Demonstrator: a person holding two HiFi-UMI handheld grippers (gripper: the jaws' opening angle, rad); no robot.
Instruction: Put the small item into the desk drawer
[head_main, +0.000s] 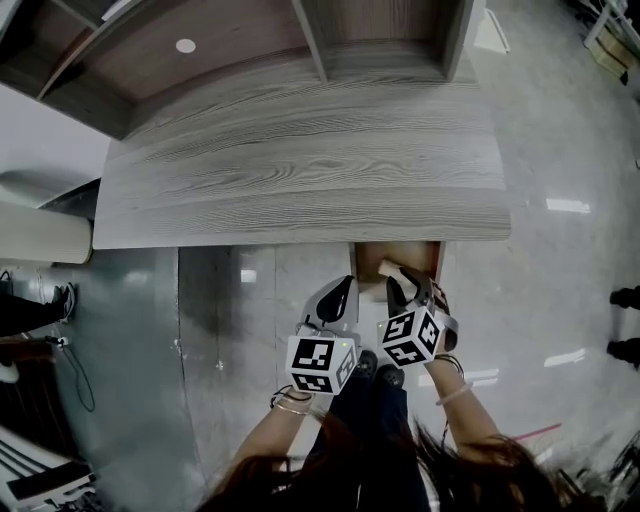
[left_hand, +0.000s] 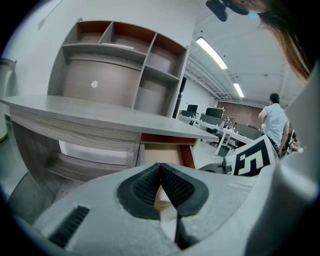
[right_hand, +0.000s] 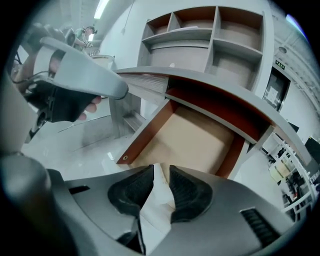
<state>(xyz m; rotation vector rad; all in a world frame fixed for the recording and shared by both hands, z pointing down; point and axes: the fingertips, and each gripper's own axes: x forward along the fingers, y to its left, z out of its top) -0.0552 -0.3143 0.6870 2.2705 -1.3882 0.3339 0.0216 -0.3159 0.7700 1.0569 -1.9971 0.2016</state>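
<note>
Open-plan office: a grey wood-grain table with a cubby shelf unit, distant rows of white desks carrying dark monitors, long ceiling strip lights and a glossy pale floor.

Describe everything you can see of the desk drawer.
The desk drawer stands pulled out from under the right part of the grey wood-grain desk top. It looks like board: a pale tan bottom between reddish-brown side walls, with a small round fitting at the near end of one wall. The bottom that shows is bare; its near end is hidden behind the right gripper, which holds a pale small item above it. Nothing is seen touching the drawer.
</note>
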